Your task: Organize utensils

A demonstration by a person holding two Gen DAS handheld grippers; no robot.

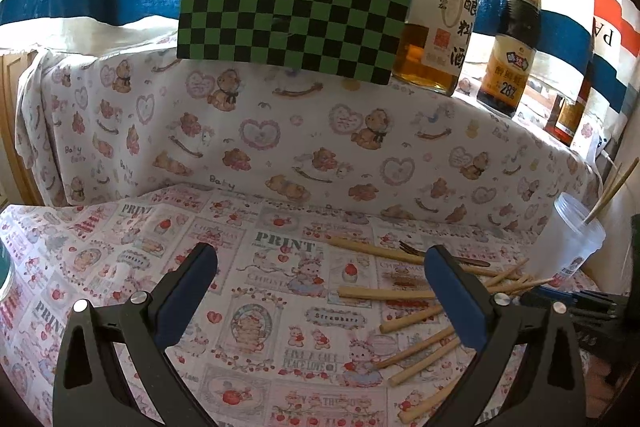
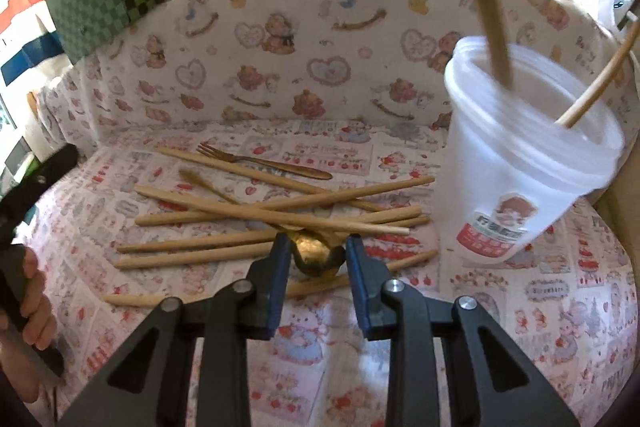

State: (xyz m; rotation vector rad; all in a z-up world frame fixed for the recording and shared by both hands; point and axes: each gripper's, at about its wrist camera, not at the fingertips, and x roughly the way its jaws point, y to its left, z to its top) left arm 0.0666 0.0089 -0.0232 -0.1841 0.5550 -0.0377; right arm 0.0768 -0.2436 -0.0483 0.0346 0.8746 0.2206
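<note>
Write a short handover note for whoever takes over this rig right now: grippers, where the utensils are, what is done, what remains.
Left gripper: open, empty, above the cloth.
Right gripper: closed on the bowl of the gold spoon, at the near edge of the pile.
Done: two chopsticks stand in the white cup.
Left: the gold spoon, the fork and the loose chopsticks lying crossed on the cloth.
</note>
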